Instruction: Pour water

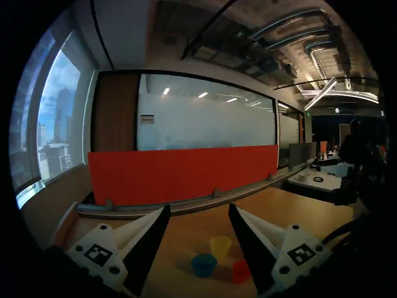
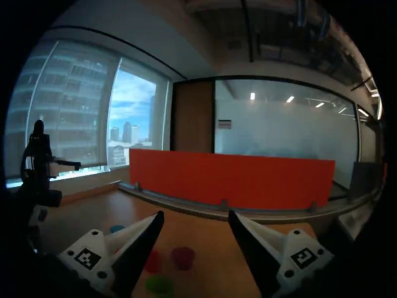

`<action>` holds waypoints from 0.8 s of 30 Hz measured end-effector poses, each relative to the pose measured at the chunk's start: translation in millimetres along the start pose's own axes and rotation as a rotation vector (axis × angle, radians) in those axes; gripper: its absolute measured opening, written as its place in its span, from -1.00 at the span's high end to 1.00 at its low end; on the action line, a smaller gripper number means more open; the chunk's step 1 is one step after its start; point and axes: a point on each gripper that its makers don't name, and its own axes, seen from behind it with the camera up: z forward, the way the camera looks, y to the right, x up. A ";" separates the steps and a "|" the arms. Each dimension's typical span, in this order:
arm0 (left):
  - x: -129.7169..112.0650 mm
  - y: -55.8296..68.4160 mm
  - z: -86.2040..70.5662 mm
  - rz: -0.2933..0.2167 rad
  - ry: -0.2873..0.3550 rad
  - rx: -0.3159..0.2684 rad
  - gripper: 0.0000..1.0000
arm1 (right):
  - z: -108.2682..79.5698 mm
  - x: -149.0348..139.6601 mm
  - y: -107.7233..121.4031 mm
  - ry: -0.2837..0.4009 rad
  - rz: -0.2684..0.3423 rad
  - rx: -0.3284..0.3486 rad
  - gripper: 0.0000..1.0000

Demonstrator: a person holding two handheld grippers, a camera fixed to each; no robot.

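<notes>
In the left gripper view, three small cups stand on the wooden table: a yellow cup [image 1: 220, 247], a blue cup [image 1: 204, 264] and a red cup [image 1: 240, 271]. My left gripper [image 1: 199, 214] hangs above and before them, open, nothing between its fingers. In the right gripper view, a dark red cup [image 2: 182, 258], a red cup [image 2: 153, 261], a green cup [image 2: 159, 285] and a blue cup [image 2: 117, 229] sit on the table. My right gripper [image 2: 196, 218] is open above them, holding nothing.
An orange divider panel [image 1: 183, 174] runs along the table's far edge, with a frosted glass wall [image 1: 208, 119] behind it. Large windows [image 2: 74, 129] lie to the left. A dark stand [image 2: 37, 164] rises at the table's left side. Other desks [image 1: 317, 179] stand at the right.
</notes>
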 end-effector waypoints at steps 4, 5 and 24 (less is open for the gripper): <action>5.6 9.9 -0.4 0.014 0.004 -0.051 -0.72 | -1.6 5.1 -18.8 -0.002 0.000 0.086 -1.00; 6.4 11.9 -0.4 0.019 0.004 -0.060 -0.72 | -2.3 6.6 -23.5 -0.002 0.002 0.110 -1.00; -12.3 23.1 8.7 0.021 -0.090 -0.172 -0.72 | -0.7 -8.7 -45.7 -0.094 -0.003 0.244 -1.00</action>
